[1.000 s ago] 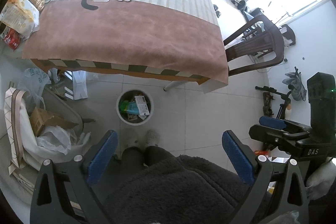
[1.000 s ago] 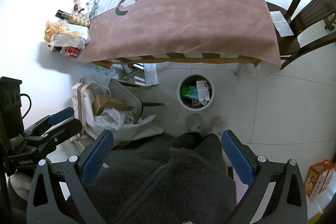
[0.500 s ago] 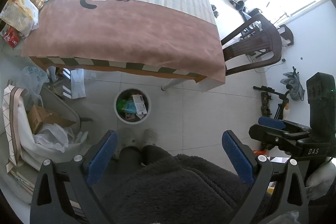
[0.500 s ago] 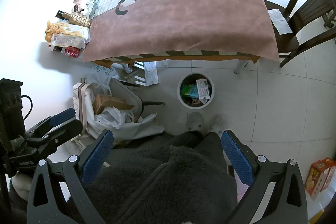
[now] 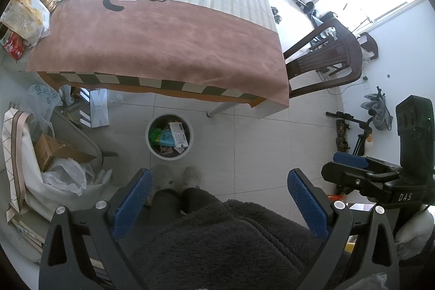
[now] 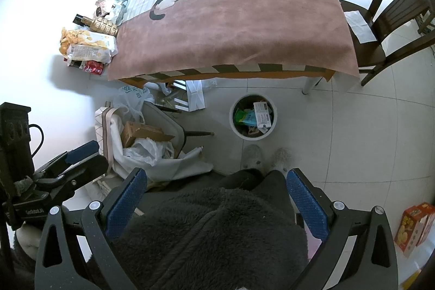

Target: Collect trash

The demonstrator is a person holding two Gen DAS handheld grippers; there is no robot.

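The left gripper [image 5: 218,197] and right gripper [image 6: 216,197] hold nothing, jaws wide apart. The trash bin [image 5: 169,137] full of wrappers stands on the floor by the desk [image 5: 163,45].

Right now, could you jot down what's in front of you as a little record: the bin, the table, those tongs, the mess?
bin: round white trash bin on the tiled floor in front of the table, already holding packets and paper
table: covered by a pink cloth with a cat picture, nothing lying on the cloth
left tongs: open, empty
right tongs: open, empty
snack packets: piled beside the table's left edge
chair: dark wood, at the table's right side
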